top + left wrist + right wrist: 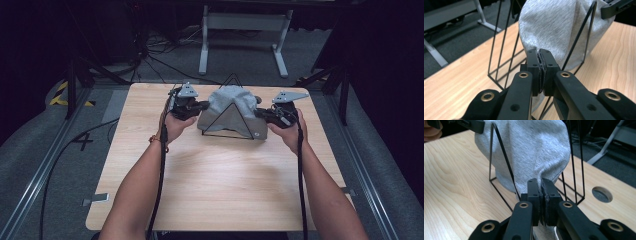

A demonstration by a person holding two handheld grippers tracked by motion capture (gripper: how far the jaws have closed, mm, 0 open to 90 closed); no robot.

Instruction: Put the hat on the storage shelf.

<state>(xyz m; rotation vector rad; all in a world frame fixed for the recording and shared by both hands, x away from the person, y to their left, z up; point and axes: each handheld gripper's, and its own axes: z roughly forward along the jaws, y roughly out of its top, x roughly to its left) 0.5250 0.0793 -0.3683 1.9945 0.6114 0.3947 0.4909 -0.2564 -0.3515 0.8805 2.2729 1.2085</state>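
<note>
Grey cloth (231,106) over black wire rack (218,133), each hand-held gripper (540,65) (541,192) clamped on its hem.

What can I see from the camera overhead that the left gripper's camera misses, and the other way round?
The high view alone takes in both forearms, the right gripper and the whole light wooden table. The left gripper view alone shows the left gripper up close, jaws pinched shut on a fold. Both show the grey knitted cloth draped over the black wire frame.

One grey cloth (231,102), one black wire rack (227,131), two claws.
</note>
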